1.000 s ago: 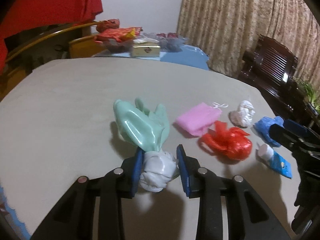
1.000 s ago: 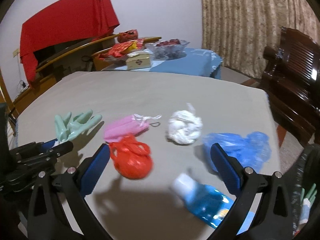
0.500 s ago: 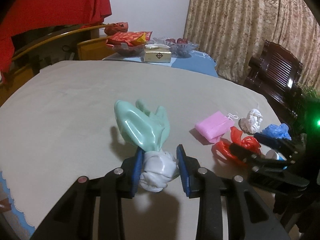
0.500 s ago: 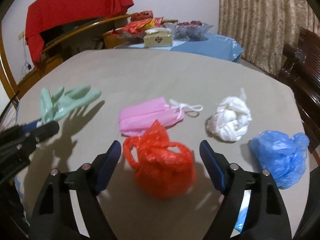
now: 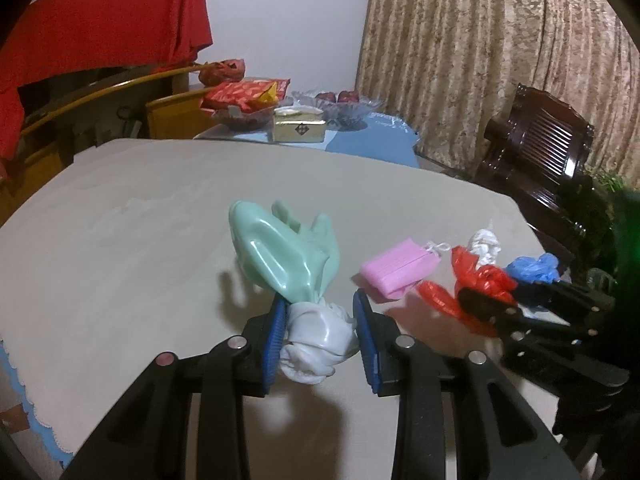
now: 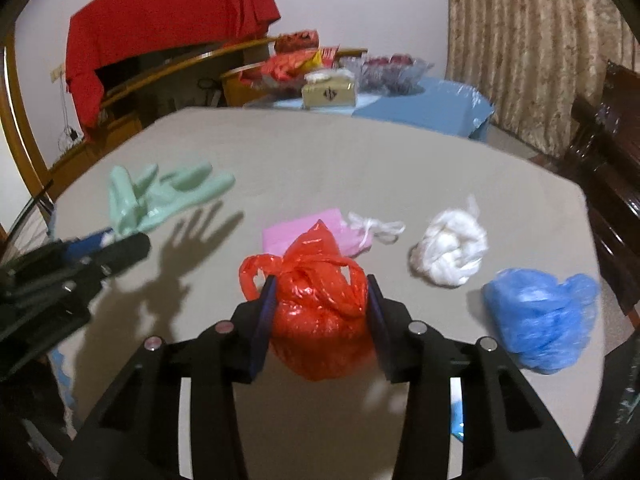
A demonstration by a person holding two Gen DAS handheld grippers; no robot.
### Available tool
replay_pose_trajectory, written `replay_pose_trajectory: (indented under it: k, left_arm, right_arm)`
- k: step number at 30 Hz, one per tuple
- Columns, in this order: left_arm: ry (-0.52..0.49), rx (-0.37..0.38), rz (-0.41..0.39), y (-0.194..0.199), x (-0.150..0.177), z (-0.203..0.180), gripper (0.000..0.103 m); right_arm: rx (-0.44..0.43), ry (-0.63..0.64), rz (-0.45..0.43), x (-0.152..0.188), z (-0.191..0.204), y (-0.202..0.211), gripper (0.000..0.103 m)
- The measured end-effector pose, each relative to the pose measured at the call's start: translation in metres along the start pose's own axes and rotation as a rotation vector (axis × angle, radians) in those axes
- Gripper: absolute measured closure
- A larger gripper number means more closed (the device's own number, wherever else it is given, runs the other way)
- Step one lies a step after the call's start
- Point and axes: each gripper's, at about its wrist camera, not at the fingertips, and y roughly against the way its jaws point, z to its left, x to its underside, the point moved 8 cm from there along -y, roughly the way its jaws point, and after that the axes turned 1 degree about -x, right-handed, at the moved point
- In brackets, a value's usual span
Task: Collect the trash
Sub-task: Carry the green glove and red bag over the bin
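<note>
My left tool (image 5: 320, 332) grips the green glove (image 5: 280, 256) off the surface (image 5: 120, 240), right tool (image 6: 320, 320) just closing around the red bag (image 6: 320, 304); pink pouch (image 6: 296, 232), white wad (image 6: 452, 252), blue bag (image 6: 540, 316) left.

Left hand-held gripper (image 5: 320, 332) clamped; right (image 6: 320, 312) closing.

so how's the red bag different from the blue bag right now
The red bag sits between the right gripper's jaws, which have just been closing onto it; the blue bag lies untouched to its right on the table. The red bag stands in a tall bundle with looped handles showing; the blue bag is slumped lower and wider, with no handle visible. Both are crumpled thin plastic.
</note>
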Motion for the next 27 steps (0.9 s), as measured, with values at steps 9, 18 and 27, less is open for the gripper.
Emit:
replay_pose_trajectory:
  k: [9, 18, 27]
  left_arm:
    - [-0.034, 0.048, -0.052, 0.03, -0.02, -0.035, 0.07]
    - [-0.075, 0.118, -0.077, 0.053, -0.033, -0.086, 0.07]
    - [-0.128, 0.214, -0.098, 0.074, -0.033, -0.148, 0.07]
  right_arm:
    - [0.024, -0.051, -0.106, -0.023, -0.022, 0.07, 0.061]
    - [0.072, -0.084, -0.173, -0.027, -0.053, 0.132, 0.061]
    - [0.143, -0.131, -0.227, -0.012, -0.092, 0.187, 0.061]
